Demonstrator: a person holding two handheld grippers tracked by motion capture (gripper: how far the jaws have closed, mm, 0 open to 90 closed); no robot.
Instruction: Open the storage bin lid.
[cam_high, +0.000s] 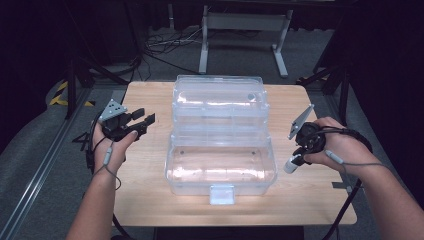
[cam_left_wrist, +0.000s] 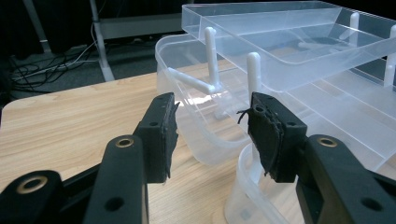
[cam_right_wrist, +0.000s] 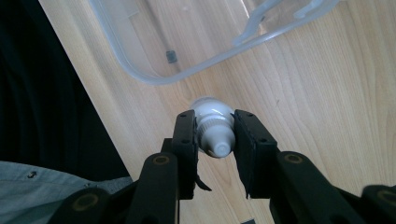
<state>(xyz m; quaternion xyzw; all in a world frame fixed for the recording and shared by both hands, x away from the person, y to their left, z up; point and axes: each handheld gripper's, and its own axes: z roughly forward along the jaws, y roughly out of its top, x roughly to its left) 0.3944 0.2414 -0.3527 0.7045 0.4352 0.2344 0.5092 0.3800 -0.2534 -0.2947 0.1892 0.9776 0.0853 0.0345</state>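
One gripper (cam_right_wrist: 214, 135) clamps a white bottle (cam_right_wrist: 214, 128) beside the clear box (cam_high: 220, 135).

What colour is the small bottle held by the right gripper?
White; the small bottle shows best in the right gripper view, clamped between the right gripper fingers.
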